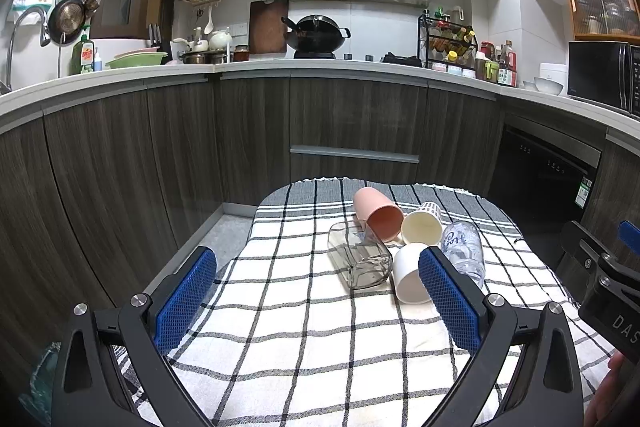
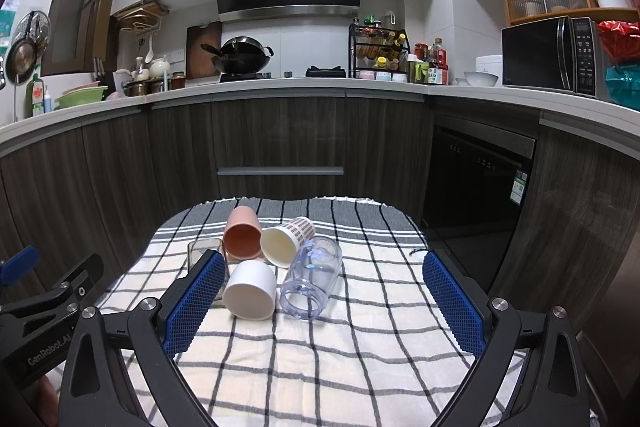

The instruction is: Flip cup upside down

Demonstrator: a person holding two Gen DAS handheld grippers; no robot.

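Note:
Several cups lie on their sides in a cluster on a checked cloth [image 1: 300,307] [image 2: 360,327]. There is a pink cup [image 1: 378,214] [image 2: 242,233], a patterned paper cup [image 1: 424,223] [image 2: 286,239], a white cup [image 1: 408,277] [image 2: 251,289], a clear square glass [image 1: 360,255] [image 2: 202,251] and a clear printed plastic cup [image 1: 466,247] [image 2: 314,275]. My left gripper [image 1: 318,301] is open and empty, short of the cups. My right gripper [image 2: 324,301] is open and empty, also short of them.
The cloth covers a small table in front of dark wood kitchen cabinets [image 1: 352,131]. A dishwasher [image 2: 480,179] stands at the right. The other gripper shows at each view's edge: the right gripper [image 1: 600,267] and the left gripper [image 2: 48,299].

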